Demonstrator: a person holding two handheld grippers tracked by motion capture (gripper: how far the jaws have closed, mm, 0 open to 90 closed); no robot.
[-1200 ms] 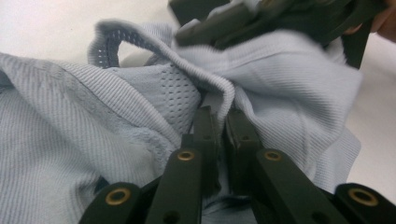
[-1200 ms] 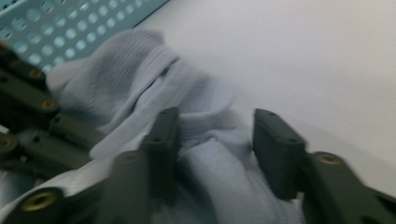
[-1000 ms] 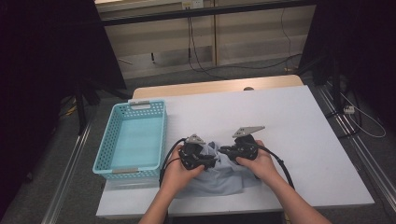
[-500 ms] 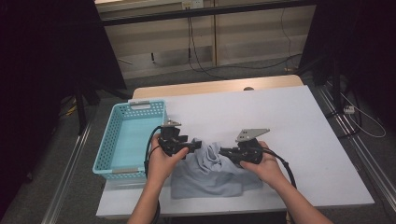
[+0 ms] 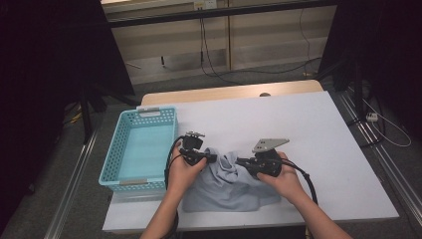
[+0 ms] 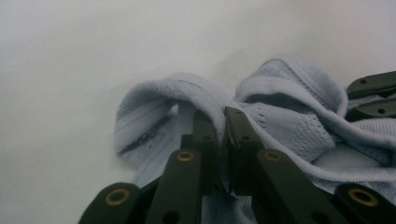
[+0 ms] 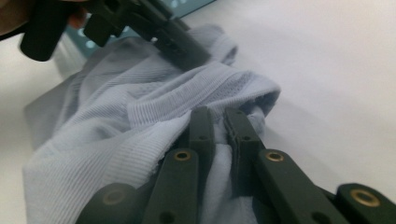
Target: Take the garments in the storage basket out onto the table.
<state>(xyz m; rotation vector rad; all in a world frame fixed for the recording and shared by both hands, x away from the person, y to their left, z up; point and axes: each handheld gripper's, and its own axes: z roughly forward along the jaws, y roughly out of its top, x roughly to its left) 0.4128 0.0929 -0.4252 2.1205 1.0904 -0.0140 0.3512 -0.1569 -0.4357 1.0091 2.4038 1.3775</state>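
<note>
Lying crumpled on the white table [image 5: 318, 129], the pale blue knitted garment [image 5: 226, 189] sits just right of the turquoise plastic basket [image 5: 142, 147] in the high view, between the left gripper [image 5: 215, 158] and the right gripper [image 5: 239, 161]. Left gripper view: jaws, having just closed, pinch a ribbed fold. Right gripper view: jaws clamp the garment's ribbed hem.

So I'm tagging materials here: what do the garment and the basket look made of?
Garment: pale blue-grey knit fabric, matte, going by its ribbed hem, mesh-like holes and soft folds; fibre unclear. Basket: probably moulded plastic, light blue, with a rigid perforated lattice wall.
</note>
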